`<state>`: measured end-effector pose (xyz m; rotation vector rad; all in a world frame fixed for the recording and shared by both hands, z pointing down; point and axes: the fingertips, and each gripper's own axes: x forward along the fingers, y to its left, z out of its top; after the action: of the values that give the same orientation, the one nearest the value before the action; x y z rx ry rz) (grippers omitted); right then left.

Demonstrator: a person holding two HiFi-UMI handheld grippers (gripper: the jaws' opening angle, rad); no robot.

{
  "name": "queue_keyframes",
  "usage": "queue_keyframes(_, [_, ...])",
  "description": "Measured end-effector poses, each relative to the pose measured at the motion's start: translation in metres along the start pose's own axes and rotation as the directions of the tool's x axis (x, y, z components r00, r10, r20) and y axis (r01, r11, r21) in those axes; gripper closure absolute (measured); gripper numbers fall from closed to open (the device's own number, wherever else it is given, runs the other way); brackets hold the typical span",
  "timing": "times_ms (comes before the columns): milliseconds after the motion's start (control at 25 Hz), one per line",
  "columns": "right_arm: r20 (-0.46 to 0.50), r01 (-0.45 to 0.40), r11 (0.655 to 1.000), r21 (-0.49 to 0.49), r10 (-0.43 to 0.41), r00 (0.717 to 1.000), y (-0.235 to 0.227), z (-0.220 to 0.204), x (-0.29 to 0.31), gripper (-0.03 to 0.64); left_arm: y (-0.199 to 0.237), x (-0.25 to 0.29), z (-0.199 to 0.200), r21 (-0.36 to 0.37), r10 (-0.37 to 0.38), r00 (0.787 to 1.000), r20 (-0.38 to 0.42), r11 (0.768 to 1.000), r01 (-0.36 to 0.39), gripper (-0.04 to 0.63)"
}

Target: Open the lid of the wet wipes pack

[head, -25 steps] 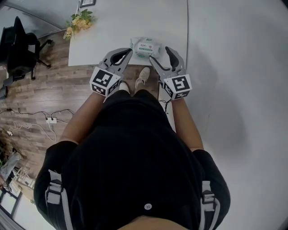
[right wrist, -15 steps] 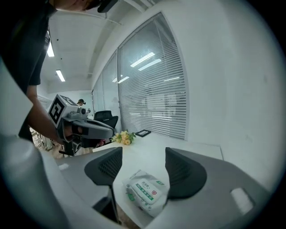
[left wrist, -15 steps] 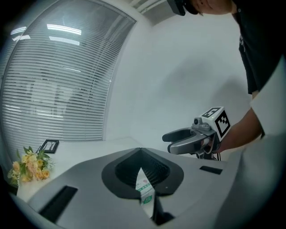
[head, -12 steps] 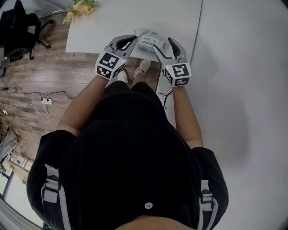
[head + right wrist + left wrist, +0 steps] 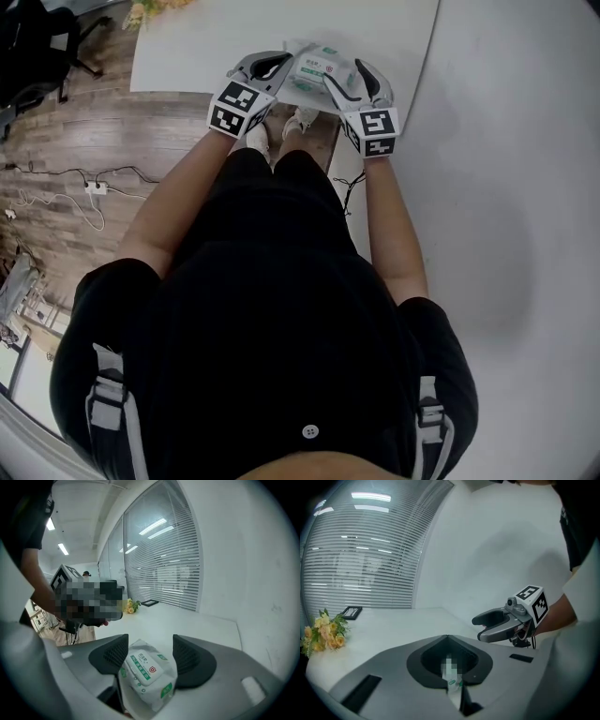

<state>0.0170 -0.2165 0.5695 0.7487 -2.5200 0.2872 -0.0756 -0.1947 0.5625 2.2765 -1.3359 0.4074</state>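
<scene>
— Where is the wet wipes pack point(image 5: 317, 67)?

— Between the two tools, with the white counter point(image 5: 206, 47) beneath it and the person's shoes point(image 5: 300, 120) just below it in the head view. I cannot tell whether the pack lies on the counter or hangs clear of it.

— And the left gripper point(image 5: 274, 64)?

— At the pack's left end. Its jaws are pressed together on a thin white strip of the pack's wrapper, green print showing on it.

— The right gripper point(image 5: 361, 73)?

— At the pack's right side. Its jaws stand wide apart with the pack between them, down near their root. The pack's right flank lies against one ribbed pad point(image 5: 187, 660); whether the pads squeeze it I cannot tell.

— The lid point(image 5: 140, 665)?

— On the pack's top face, white with a green label, lying flat and closed.

— Anything else?

— A bouquet of yellow flowers point(image 5: 323, 630) and a small dark picture frame point(image 5: 350, 612) sit well beyond the pack, by the window blinds point(image 5: 361, 564).
</scene>
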Motion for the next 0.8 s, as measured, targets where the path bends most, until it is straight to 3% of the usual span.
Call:
queue_keyframes(320, [-0.070,-0.003,0.999,-0.047,-0.001,0.998,-0.008,-0.029,0.020,0.308,0.006,0.028,-0.036,-0.035,0.013,0.995,-0.097,0.999,-0.016,0.588])
queue_keyframes(800, [-0.165,-0.054,0.987,-0.148,0.029,0.986,0.001,-0.067,0.044,0.308,0.017,0.058,-0.093,-0.078,0.033,0.969,-0.245,0.996,-0.054,0.588])
